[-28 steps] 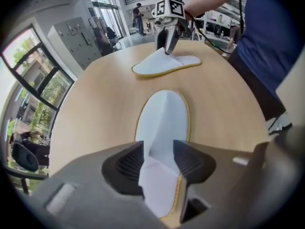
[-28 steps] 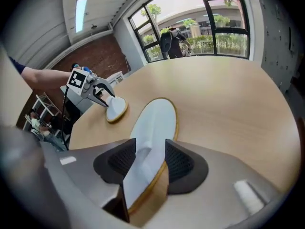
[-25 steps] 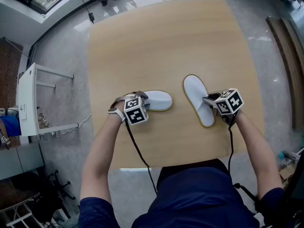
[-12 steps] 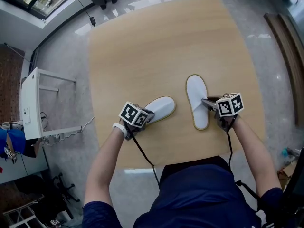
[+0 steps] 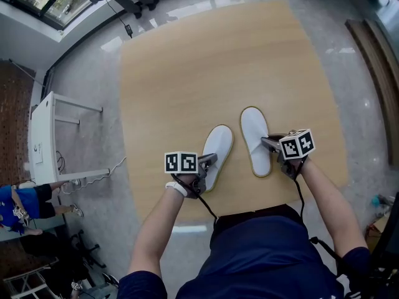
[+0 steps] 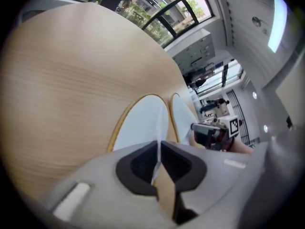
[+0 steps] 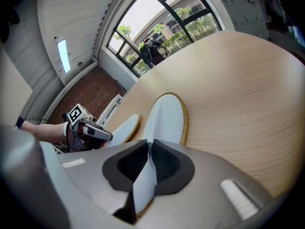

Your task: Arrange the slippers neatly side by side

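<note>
Head view: both slippers sit near the table's [image 5: 218, 61] near edge, toes toward the far edge. The left slipper [image 5: 218, 145] tilts toward the right slipper [image 5: 254, 136], w/ a narrow gap between. Lots of bare top toward the far edge and both sides.

Left gripper view: the left gripper [image 6: 158, 151] has just been closing; its jaws pinch the left slipper's [image 6: 143, 123] heel rim. The right slipper [image 6: 183, 122] lies just beside.

Right gripper view: the right gripper [image 7: 149, 151] has also just been closing; its jaws clamp the right slipper's [image 7: 164, 118] rim. Open table to the right.
</note>
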`<control>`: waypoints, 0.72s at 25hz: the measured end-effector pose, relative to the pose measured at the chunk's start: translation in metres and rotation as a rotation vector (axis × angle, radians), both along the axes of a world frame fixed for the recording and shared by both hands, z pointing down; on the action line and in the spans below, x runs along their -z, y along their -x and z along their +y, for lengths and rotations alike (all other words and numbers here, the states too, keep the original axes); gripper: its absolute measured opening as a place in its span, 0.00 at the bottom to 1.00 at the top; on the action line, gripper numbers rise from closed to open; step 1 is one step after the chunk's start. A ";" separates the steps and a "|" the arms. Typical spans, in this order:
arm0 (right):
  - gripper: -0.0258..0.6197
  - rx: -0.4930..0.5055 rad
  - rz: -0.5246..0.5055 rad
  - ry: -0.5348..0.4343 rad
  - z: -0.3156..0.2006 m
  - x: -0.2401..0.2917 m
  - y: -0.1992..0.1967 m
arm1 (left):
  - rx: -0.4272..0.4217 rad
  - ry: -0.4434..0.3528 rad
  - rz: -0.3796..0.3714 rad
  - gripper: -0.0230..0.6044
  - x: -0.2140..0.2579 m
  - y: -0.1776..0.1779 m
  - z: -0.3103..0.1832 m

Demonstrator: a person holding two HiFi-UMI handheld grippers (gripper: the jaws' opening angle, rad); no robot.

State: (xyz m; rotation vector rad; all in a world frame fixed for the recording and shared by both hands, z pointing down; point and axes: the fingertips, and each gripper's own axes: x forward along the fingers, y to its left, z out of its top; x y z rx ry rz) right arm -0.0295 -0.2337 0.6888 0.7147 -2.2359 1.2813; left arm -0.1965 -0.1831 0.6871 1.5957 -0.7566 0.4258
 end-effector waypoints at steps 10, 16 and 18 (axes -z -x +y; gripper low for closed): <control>0.34 -0.109 0.095 -0.204 -0.009 0.033 -0.034 | -0.069 -0.342 -0.227 0.31 0.050 0.022 -0.012; 0.24 0.233 0.289 -0.403 0.055 0.024 -0.004 | -0.550 -0.514 -0.530 0.29 0.016 0.022 0.036; 0.21 0.334 0.356 -0.484 0.067 0.019 0.013 | -0.625 -0.517 -0.531 0.26 0.007 0.017 0.058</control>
